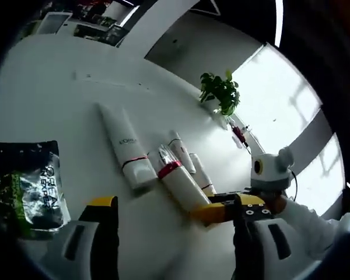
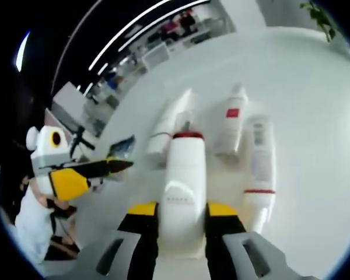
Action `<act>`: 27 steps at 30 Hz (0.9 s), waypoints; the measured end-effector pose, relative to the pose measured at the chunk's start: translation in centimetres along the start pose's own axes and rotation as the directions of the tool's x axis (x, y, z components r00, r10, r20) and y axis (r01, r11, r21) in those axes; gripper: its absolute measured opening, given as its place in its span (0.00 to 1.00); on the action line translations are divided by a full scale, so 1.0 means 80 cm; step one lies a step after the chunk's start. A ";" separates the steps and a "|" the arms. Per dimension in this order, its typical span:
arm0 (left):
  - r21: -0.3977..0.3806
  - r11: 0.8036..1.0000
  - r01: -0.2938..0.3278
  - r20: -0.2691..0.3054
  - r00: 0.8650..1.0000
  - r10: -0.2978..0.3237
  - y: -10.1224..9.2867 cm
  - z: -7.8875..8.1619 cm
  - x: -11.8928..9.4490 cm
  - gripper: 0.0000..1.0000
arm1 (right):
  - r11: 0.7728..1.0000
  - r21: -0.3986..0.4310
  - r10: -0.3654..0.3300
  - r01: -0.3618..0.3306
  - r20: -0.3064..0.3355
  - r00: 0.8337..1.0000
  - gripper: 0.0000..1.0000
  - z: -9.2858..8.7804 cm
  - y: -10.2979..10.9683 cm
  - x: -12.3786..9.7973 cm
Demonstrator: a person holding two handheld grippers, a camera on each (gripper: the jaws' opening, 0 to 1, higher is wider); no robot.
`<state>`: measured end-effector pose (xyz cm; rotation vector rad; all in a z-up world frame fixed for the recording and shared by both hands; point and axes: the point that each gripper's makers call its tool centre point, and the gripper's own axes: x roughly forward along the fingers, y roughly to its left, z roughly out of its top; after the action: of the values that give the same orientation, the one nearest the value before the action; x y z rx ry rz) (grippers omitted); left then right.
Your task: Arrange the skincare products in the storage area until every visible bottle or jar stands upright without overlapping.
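Several white skincare tubes lie flat on the white table (image 1: 58, 105). My right gripper (image 2: 182, 211) is shut on a white tube with a red band (image 2: 185, 175), which stays low over the table. Beside it lie a red-label tube (image 2: 233, 119), a longer tube (image 2: 259, 157) and another tube (image 2: 169, 125). In the left gripper view the held tube (image 1: 178, 181) lies between a large tube (image 1: 125, 146) and two slimmer ones (image 1: 181, 151), with the right gripper (image 1: 221, 211) clamped on its near end. My left gripper (image 1: 175, 202) stands open, nothing between its jaws.
A dark green sachet (image 1: 29, 186) lies on the table to the left of the tubes; it also appears as the sachet (image 2: 122, 146) near the left gripper (image 2: 105, 168). A potted plant (image 1: 221, 93) stands at the table's far edge. A person's white sleeve (image 1: 306, 219) shows.
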<state>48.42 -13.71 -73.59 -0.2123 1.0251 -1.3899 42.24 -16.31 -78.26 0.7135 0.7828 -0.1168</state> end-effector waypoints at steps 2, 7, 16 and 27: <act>-0.014 1.000 -0.002 -0.004 1.000 0.002 0.001 -0.001 0.005 0.73 | 1.000 0.011 0.006 -0.006 -0.002 1.000 0.24 -0.002 0.000 0.000; -0.057 0.998 -0.009 -0.029 1.000 0.007 0.004 -0.009 0.018 0.67 | 0.999 0.036 0.032 -0.032 -0.014 0.999 0.25 -0.008 0.003 -0.002; -0.168 0.986 -0.017 -0.024 1.000 0.014 0.004 -0.013 0.038 0.52 | 0.993 0.082 0.086 -0.084 -0.026 0.996 0.25 -0.013 0.013 -0.004; -0.185 0.981 -0.052 -0.025 0.999 0.048 -0.003 -0.011 0.059 0.42 | 0.992 0.065 0.116 -0.112 -0.063 0.991 0.25 -0.019 0.022 -0.008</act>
<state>46.95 -17.47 -76.16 -0.3083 1.1711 -1.2537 41.45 -14.12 -77.63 0.8217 0.8026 -0.0141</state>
